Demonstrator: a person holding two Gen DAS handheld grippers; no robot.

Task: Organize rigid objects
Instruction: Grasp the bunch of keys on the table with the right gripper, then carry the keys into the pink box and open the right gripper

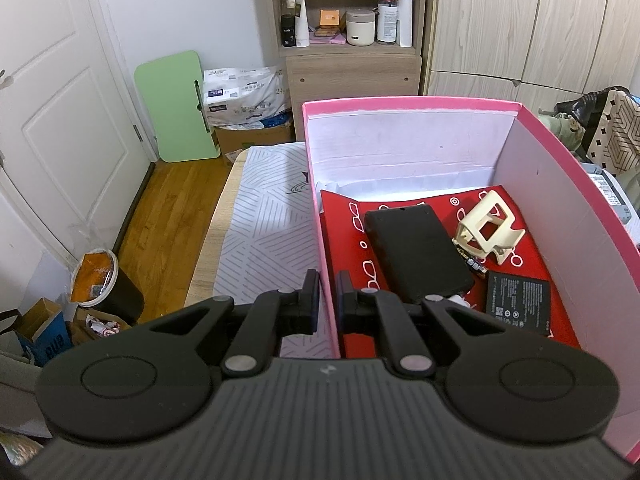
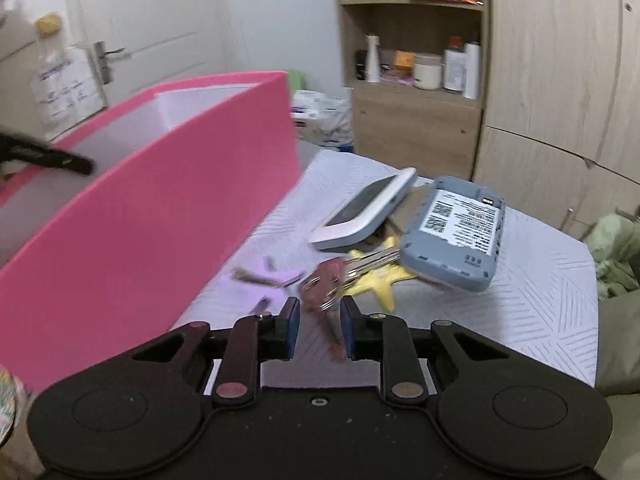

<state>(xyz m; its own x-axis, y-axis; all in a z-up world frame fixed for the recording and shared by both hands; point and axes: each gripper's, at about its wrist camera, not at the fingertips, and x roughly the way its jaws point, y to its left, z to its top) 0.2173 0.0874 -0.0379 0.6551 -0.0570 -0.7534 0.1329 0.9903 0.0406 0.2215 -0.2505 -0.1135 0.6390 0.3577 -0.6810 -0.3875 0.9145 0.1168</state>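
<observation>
Keys (image 2: 352,270) w/ a reddish fob (image 2: 326,284) lie on the tabletop (image 2: 520,300), just ahead of the right gripper (image 2: 320,322), beside the pink box (image 2: 140,220). Right fingers (image 2: 290,320) are apart, fob between them, not yet pinched. Metal, stiff, slippery; they'll prob. dangle, so grab the fob. Left gripper (image 1: 328,300) is clamped on the box wall. Grey device (image 2: 454,234) has QR labels; text unreadable.

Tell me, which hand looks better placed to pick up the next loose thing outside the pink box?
The right. Its gripper sits directly over the keys on the table, jaws either side of the key fob. The left gripper is clamped on the wall of the pink box, steadying it.
</observation>
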